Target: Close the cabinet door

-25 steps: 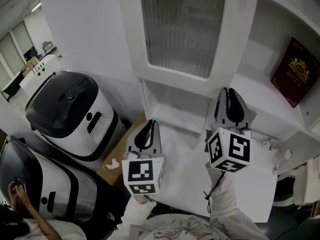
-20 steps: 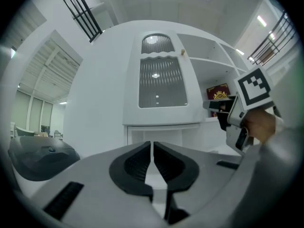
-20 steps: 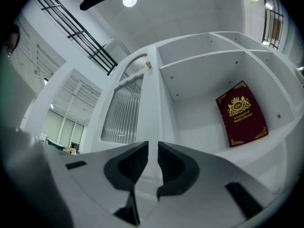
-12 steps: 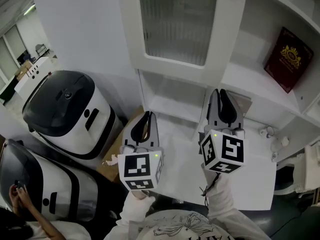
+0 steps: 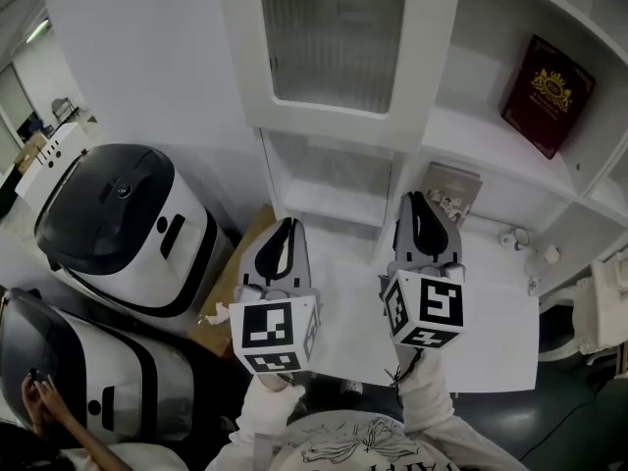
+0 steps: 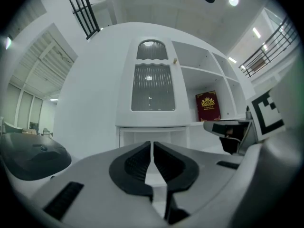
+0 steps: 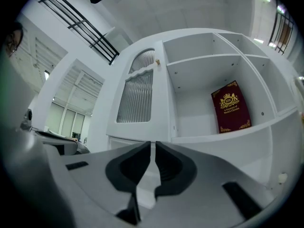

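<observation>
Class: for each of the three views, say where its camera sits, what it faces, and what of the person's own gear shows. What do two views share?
Head view: on the person's head, looking steeply down at the cabinet door; left gripper, right gripper and sleeves show.
Left gripper view: rides the left gripper, facing the door along its shut jaws.
Right gripper view: rides the right gripper, facing the open shelves along its shut jaws.
Shared: both gripper views show the red book.

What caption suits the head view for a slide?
Left gripper and right gripper, both shut, face a cabinet door and red book.
</observation>
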The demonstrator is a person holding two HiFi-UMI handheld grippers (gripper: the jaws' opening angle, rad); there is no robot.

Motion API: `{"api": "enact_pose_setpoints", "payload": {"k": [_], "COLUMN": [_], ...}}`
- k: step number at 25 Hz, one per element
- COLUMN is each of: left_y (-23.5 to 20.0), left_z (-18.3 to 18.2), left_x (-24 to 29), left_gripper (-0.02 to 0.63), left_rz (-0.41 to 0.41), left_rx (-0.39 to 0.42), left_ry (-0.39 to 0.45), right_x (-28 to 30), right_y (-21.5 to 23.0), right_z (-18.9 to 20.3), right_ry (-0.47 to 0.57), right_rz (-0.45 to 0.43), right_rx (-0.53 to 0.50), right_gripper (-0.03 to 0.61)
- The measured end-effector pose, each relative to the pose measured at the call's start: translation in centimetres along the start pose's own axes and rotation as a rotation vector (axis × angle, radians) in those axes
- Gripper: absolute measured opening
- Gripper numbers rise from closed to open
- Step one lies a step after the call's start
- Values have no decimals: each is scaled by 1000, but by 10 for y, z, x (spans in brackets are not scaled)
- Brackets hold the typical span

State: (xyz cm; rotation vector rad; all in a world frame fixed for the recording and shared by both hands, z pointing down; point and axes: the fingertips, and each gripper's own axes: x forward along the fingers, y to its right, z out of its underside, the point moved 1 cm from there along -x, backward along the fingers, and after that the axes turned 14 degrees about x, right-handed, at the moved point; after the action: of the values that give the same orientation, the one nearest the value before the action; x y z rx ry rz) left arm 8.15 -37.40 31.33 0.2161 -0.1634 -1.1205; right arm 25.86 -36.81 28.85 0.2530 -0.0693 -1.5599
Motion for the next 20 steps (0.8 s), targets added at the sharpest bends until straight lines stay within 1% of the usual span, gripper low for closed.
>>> {"api": "enact_pose_setpoints", "payload": {"k": [9,20], "left_y": [9,9], "left_z": [-2,-1], "left_x": [-4,-2], "left_gripper": [20,20], "left_rz": [35,40], "left_rx": [-6,-8], "left_ry": [13,12], "right_x": [-15,-14], "right_y": [-3,-5], "right_z": [12,15], "right_ry": [-20,-32], "right_rz": [17,12], "right_rx": [-5,-6], "right_gripper": [32,32]}}
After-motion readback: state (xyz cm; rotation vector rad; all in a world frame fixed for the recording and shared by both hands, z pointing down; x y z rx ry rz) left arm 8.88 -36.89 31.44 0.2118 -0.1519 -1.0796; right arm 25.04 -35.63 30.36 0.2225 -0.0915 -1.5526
